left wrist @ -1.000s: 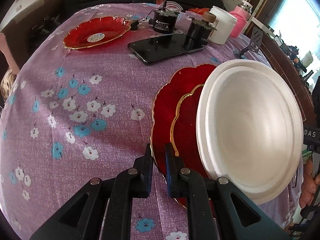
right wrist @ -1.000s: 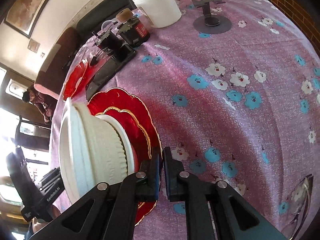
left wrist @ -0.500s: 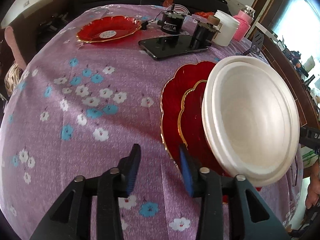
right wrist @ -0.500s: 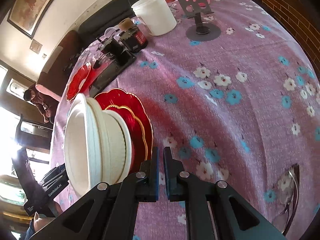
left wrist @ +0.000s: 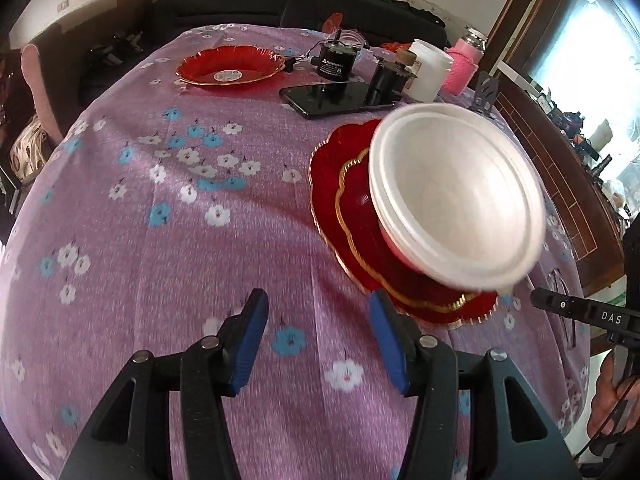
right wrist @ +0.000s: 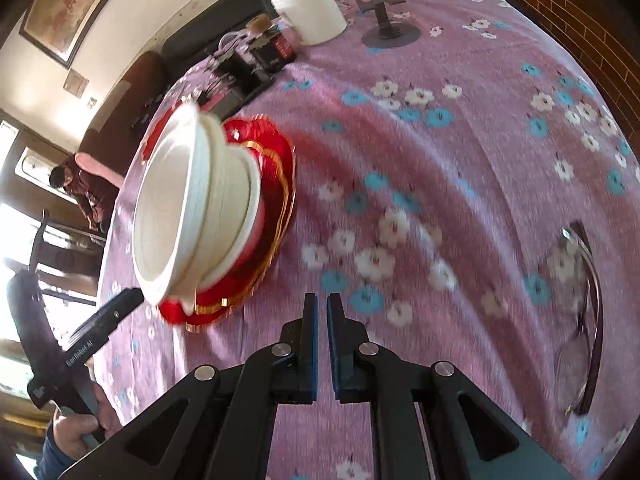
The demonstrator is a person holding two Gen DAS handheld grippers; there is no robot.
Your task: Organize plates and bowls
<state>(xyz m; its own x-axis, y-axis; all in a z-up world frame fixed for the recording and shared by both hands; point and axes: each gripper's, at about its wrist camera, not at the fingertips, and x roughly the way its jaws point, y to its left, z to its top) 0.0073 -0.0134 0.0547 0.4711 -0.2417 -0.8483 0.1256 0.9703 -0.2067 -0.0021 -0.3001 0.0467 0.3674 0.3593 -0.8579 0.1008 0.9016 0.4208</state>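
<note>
Covered edge to edge by a purple cloth with blue and white flowers: the bench (left wrist: 168, 240), round-looking under the fisheye lens. Behind it, against the wall, a dark sofa (left wrist: 248, 0).

Stacked near the right side of the bench in the left wrist view: two nested white bowls (left wrist: 456, 196), standing on a small red gold-rimmed plate (left wrist: 356, 208), itself lying on a larger red scalloped plate (left wrist: 324, 172). Same stack seen side-on from the right wrist view, white bowls (right wrist: 192, 208) above the red plates (right wrist: 276, 184). Blurred in both views.

Far across the bench, well apart from the stack: a lone red plate (left wrist: 230, 66) with a white sticker at its centre. Between that plate and the stack, a black phone (left wrist: 336, 96) lying flat, with two small dark jars and a white tub (left wrist: 426, 70) just behind it, and a pink container (left wrist: 464, 70) beside the tub. In the right wrist view, a dark stand (right wrist: 384, 8) near the white tub (right wrist: 312, 10), and eyeglasses (right wrist: 588, 320) lying on the cloth at the right edge.

Left tool (left wrist: 316, 336): opening, blue-padded fingers partway apart, nothing between them but bare cloth; right-hand finger tip close to the rim of the larger red plate, not gripping it. Also visible from the right wrist view at lower left, carried by a hand (right wrist: 80, 428).

Right tool (right wrist: 322, 344): narrow, fingers nearly together, holding nothing, over bare cloth beside the stack.
</note>
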